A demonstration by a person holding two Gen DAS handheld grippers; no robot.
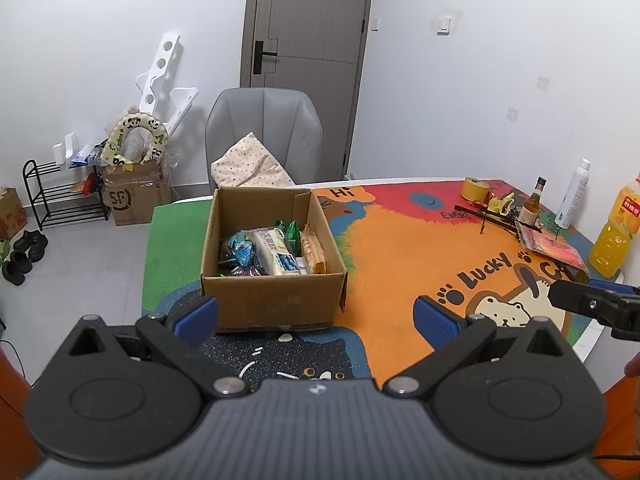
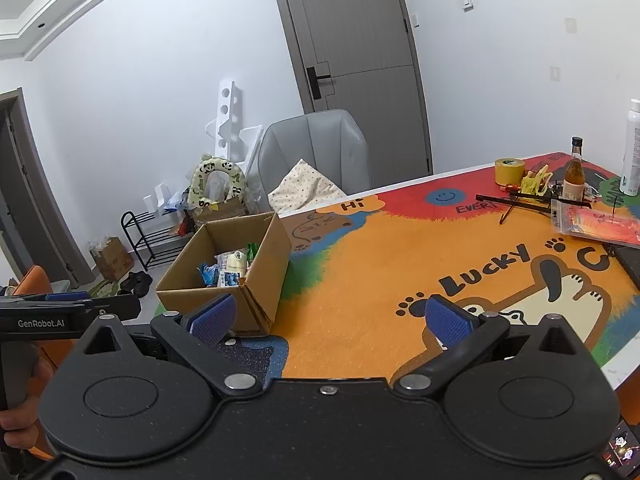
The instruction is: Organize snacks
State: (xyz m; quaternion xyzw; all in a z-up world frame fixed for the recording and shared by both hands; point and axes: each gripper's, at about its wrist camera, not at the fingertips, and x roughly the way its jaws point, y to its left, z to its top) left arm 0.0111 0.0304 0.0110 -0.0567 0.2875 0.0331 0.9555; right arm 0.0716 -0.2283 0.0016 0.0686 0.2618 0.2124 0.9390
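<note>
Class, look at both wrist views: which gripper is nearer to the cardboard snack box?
Left. The left gripper faces the cardboard box head-on, just short of its front wall. The right gripper sits off the box's right front corner, mostly over the orange mat.

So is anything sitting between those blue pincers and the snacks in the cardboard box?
Only the box's own near wall. The left gripper is open right in front of the cardboard box, and the snacks lie behind that wall, reachable from the open top. The right gripper, also open, has bare mat before it.
</note>
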